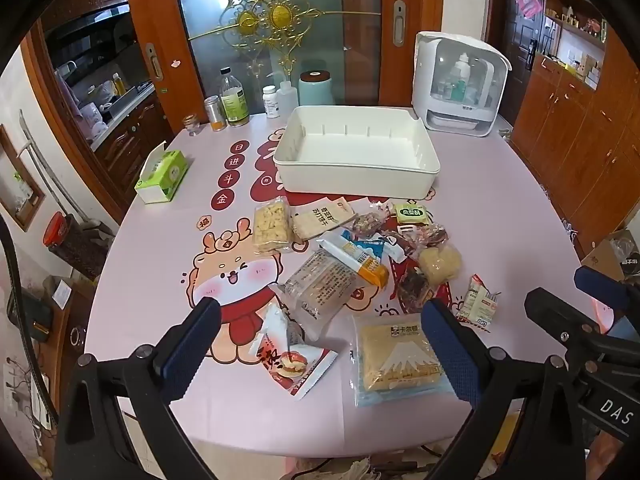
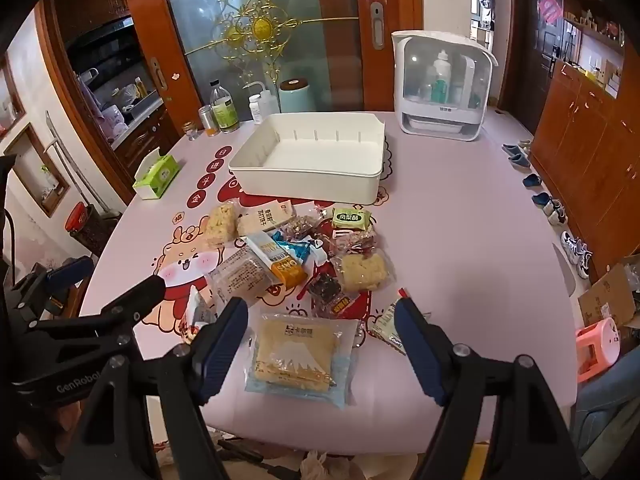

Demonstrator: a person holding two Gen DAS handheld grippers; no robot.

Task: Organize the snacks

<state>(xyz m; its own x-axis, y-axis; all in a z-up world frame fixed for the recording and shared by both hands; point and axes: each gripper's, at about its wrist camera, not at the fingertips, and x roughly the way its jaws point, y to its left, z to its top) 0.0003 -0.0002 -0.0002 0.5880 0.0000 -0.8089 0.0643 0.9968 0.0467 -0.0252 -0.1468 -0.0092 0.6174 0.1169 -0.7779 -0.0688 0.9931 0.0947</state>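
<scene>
Pink cartoon-printed table [image 1: 160, 248] fills both views — snack packets [image 1: 352, 256] lie scattered mid-frame, the empty white bin [image 1: 356, 152] beyond them, upper centre. Left gripper [image 1: 320, 348] and right gripper [image 2: 320, 344] hover with fingers spread, holding nothing. Sorting looks unstarted; next, I judge, close on the nearest Fuji-print packet [image 2: 298, 354].
</scene>
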